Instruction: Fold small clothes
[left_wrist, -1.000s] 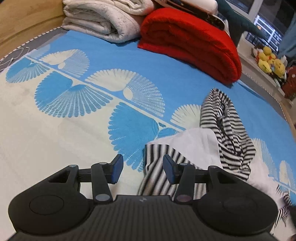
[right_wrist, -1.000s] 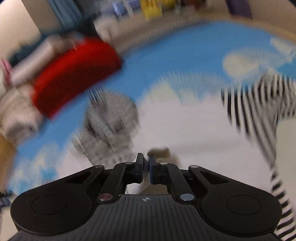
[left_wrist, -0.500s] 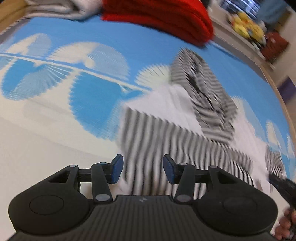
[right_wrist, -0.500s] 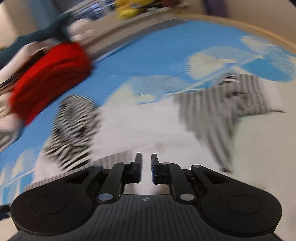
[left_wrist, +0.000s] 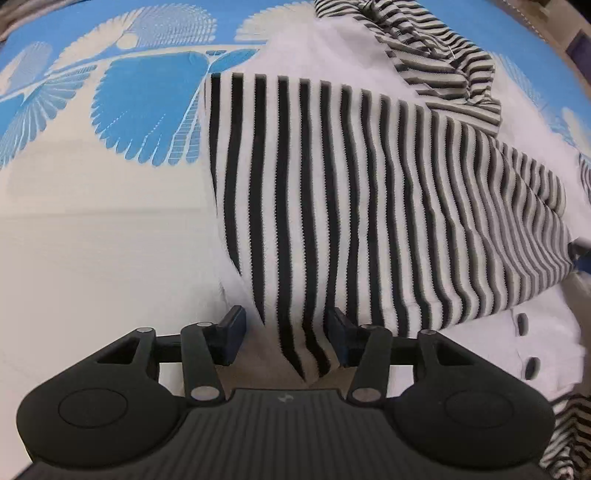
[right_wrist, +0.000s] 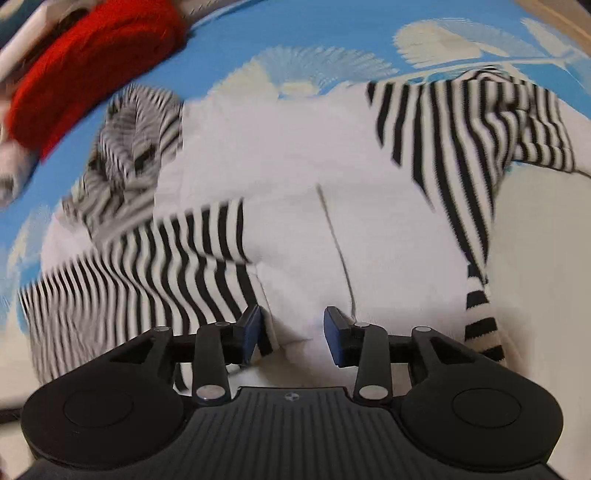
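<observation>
1. The left gripper (left_wrist: 284, 339) is low over the bed (left_wrist: 92, 240), fingers wide apart around a striped sleeve (left_wrist: 332, 184).
2. The right gripper (right_wrist: 291, 336) is spread wide too, low over the white top (right_wrist: 295, 177), holding nothing.

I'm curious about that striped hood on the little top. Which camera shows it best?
The left wrist view: the striped hood is sharp there, crumpled at the top of the garment. The right wrist view shows it too, but smeared by motion blur, beside the red blanket.
</observation>
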